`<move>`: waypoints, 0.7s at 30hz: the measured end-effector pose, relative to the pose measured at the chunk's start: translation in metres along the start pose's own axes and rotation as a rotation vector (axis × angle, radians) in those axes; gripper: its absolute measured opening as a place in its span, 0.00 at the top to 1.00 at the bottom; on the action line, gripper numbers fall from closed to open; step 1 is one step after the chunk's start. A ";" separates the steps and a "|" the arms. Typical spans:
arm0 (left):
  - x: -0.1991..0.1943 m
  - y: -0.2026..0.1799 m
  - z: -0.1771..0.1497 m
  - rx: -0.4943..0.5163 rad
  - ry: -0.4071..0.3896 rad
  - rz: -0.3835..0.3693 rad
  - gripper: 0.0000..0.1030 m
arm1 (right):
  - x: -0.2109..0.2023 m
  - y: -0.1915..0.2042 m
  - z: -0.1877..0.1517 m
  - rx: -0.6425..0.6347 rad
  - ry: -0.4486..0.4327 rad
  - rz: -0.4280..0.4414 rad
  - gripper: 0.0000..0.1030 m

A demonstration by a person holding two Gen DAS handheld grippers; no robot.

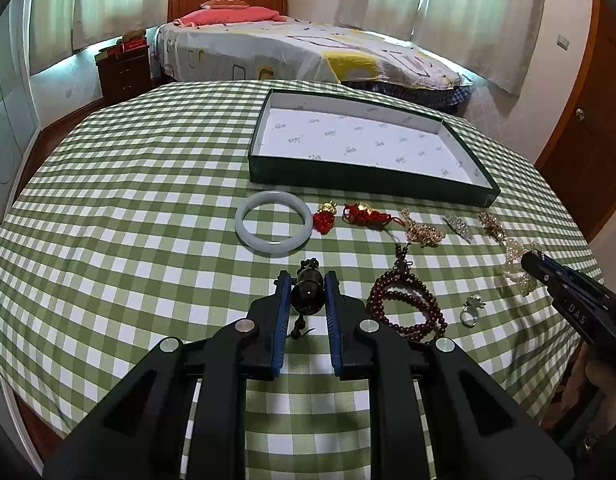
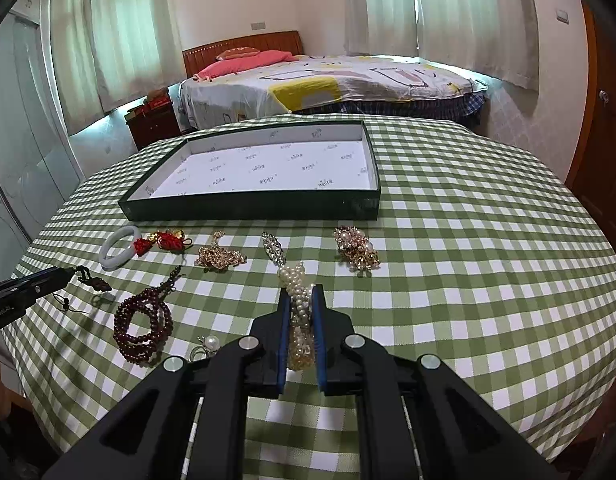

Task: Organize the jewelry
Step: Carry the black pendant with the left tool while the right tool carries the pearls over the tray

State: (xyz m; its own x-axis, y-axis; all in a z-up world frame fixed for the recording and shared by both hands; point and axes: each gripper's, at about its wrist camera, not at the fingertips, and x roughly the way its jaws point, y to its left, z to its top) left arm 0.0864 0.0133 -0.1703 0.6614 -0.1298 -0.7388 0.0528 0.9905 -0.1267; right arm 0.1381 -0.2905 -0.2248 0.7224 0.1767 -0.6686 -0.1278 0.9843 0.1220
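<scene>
While both grippers hang above the checked tablecloth [image 1: 148,200], the items read from left to right as follows.

Left gripper [image 1: 307,280]: jaws drawn in and clamped on a dark pendant [image 1: 307,290]; its knotted top pokes out past the fingertips and a short cord hangs below.
White bangle [image 1: 273,222]: flat on the cloth, just beyond the left gripper and short of the tray.
Red knot charms [image 1: 362,216]: two pieces with gold beads, just right of the bangle.
Dark red bead strand [image 1: 404,304]: coiled on the cloth, just right of the left gripper.
Tray [image 1: 368,182]: shallow, dark green outside, lined with white printed paper; nothing lies in it; it sits beyond the row of jewelry.
Gold chain piece [image 2: 220,258]: in the row in front of the tray.
Pearl ring [image 2: 208,346]: near the table edge, beside the bead strand.
Silver leaf brooch [image 2: 273,250]: flat, just beyond the right gripper.
Right gripper [image 2: 302,294]: jaws closed tight on a pearl bracelet [image 2: 296,280], which runs lengthwise between the blue pads [image 2: 320,328].
Gold and pearl cluster [image 2: 358,252]: right end of the row, apart from the gripper.
</scene>
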 end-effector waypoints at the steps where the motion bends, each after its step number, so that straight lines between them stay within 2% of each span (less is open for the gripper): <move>1: -0.001 0.000 0.001 0.000 -0.003 -0.001 0.83 | -0.001 0.000 0.000 0.000 -0.002 0.001 0.89; 15: -0.011 0.000 0.018 -0.014 -0.049 -0.024 0.83 | -0.008 0.003 0.014 0.008 -0.034 0.020 0.89; 21: -0.015 -0.004 0.039 -0.006 -0.082 -0.029 0.83 | -0.012 0.006 0.031 0.011 -0.065 0.036 0.89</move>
State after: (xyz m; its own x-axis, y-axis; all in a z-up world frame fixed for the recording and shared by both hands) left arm 0.1058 0.0133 -0.1330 0.7186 -0.1538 -0.6782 0.0680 0.9861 -0.1515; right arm 0.1497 -0.2871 -0.1931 0.7599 0.2106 -0.6150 -0.1469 0.9772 0.1531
